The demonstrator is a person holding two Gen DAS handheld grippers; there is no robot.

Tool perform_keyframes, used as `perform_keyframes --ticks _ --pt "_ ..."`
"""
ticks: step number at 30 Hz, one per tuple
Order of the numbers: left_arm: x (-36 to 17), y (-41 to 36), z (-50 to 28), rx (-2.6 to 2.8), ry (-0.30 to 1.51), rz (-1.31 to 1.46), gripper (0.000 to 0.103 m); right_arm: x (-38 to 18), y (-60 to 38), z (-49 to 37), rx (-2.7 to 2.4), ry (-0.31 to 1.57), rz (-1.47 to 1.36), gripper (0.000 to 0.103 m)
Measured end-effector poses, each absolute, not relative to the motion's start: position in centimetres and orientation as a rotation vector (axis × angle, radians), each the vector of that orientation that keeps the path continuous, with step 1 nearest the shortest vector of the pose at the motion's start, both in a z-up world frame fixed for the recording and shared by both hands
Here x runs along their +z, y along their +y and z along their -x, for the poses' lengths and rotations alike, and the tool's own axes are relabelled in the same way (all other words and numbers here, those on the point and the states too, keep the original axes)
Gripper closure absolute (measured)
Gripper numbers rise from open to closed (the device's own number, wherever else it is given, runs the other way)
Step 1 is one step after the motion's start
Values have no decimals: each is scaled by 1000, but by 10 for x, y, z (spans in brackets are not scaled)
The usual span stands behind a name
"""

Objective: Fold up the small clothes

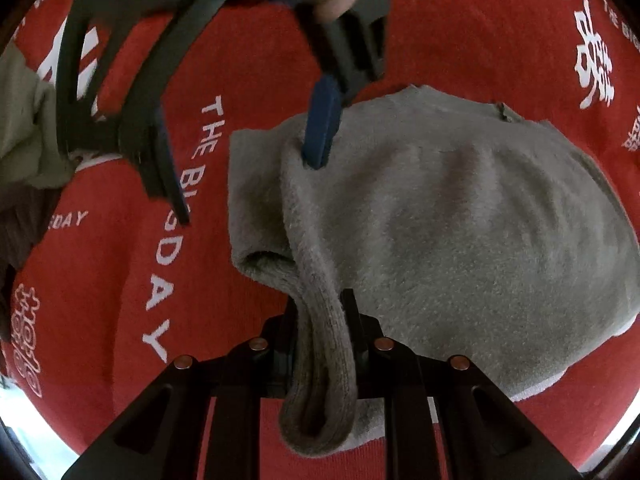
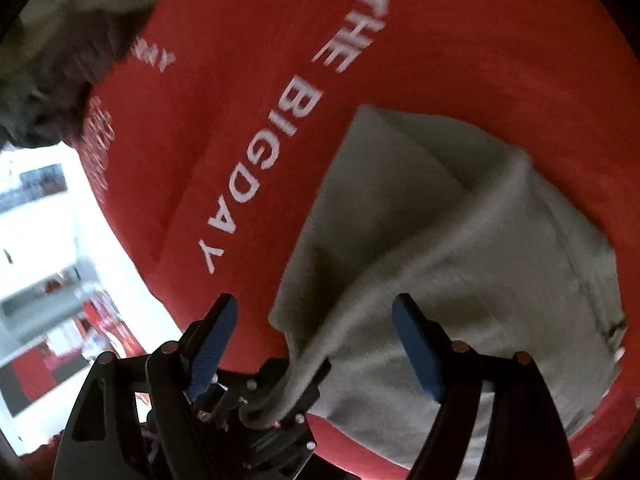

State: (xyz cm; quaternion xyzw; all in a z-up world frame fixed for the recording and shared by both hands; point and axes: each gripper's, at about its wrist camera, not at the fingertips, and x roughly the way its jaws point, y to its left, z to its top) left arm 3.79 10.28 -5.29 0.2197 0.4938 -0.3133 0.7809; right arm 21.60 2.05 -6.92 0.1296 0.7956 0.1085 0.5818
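1. My left gripper (image 1: pixel 320 308) is pinched tight on a ribbed band of the grey garment (image 1: pixel 460 220); the band runs between its jaws and loops out behind them toward the camera.
2. The grey garment lies in a soft heap on the red cloth (image 1: pixel 120 260) with white lettering that covers the surface, and its gripped edge is pulled up off that cloth.
3. My right gripper (image 2: pixel 316 344) is spread wide, its blue pads (image 2: pixel 416 352) well apart with nothing pressed between them.
4. In the left wrist view, one blue pad of the right gripper touches the garment's upper fold, while the other hangs over bare red cloth beside it.
5. In the right wrist view, the garment sits in front of and partly between the open jaws, and the left gripper's pinch on the ribbed band shows below.
6. A pile of other clothes (image 2: pixel 60 32), olive and dark, lies at the far edge of the red cloth, well apart from the grey garment.
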Motion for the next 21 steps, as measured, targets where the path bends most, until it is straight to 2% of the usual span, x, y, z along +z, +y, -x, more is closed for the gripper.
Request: perform_keyframes --ticks 6,12,14,15,16,18,21 --pt "-61 108 -41 -670 1093 -447 83 -103 56 -224 186 2012 -35 20" --pt "-61 108 -41 -681 1082 -446 83 -117 72 -222 219 2036 131 20" --pt "-58 107 -41 -685 1082 -439 83 -112 71 -219 228 1992 177 38" --pt "-56 107 -42 -689 1083 -425 83 -106 68 -218 214 1952 207 69" --pt "-52 107 -43 -691 1086 -407 83 -101 67 -218 201 1924 217 80" --pt "-45 106 -45 -697 1090 -376 83 -88 45 -215 218 1872 61 87" --pt "-29 102 -44 -722 1093 -332 83 -67 11 -201 246 1760 -160 88"
